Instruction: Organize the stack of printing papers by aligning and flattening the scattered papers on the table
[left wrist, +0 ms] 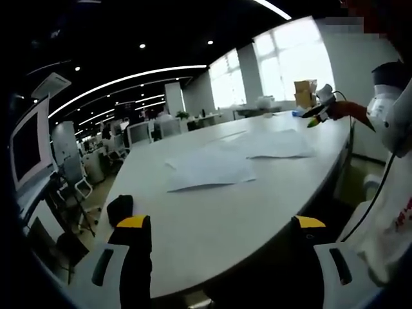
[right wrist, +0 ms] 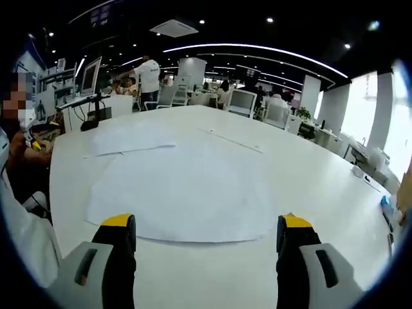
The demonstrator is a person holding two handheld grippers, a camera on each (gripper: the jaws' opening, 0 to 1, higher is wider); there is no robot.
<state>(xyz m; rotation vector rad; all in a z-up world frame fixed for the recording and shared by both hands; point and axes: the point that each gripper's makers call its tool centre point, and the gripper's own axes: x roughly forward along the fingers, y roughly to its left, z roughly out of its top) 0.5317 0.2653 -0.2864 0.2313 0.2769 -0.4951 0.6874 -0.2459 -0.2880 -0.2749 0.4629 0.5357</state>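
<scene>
1. Left gripper view: left gripper (left wrist: 222, 232) hovered above the near edge of the white table (left wrist: 212, 225), jaws spread wide, gripping nothing.
2. Lay scattered further along the tabletop: printing papers (left wrist: 209, 168), two loose overlapping groups.
3. Right gripper view: right gripper (right wrist: 205, 233) gaped wide too, empty, just short of the nearest sheet (right wrist: 183, 196).
4. Showed on a white sleeve (left wrist: 393, 219): red lettering, too blurred to read.
</scene>
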